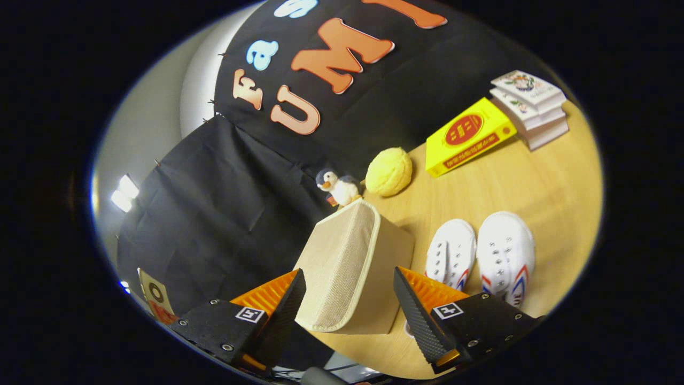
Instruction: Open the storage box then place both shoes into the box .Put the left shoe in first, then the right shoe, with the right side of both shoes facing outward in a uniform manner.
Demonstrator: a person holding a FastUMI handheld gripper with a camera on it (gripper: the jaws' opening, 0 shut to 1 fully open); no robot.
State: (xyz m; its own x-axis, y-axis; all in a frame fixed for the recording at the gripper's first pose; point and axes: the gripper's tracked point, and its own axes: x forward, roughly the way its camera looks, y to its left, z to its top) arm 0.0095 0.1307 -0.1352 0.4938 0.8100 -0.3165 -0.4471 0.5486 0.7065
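Beige fabric storage box (350,267) stands on the wooden worktop (556,182), lid closed, just ahead of the gripper (350,310). Jaws spread open, box in the gap between them, no visible contact. Two white shoes (483,254) sit side by side just beside the box. Beyond the box: penguin toy (337,187), yellow plush ball (389,171), yellow book (467,136), stacked white books (530,107).
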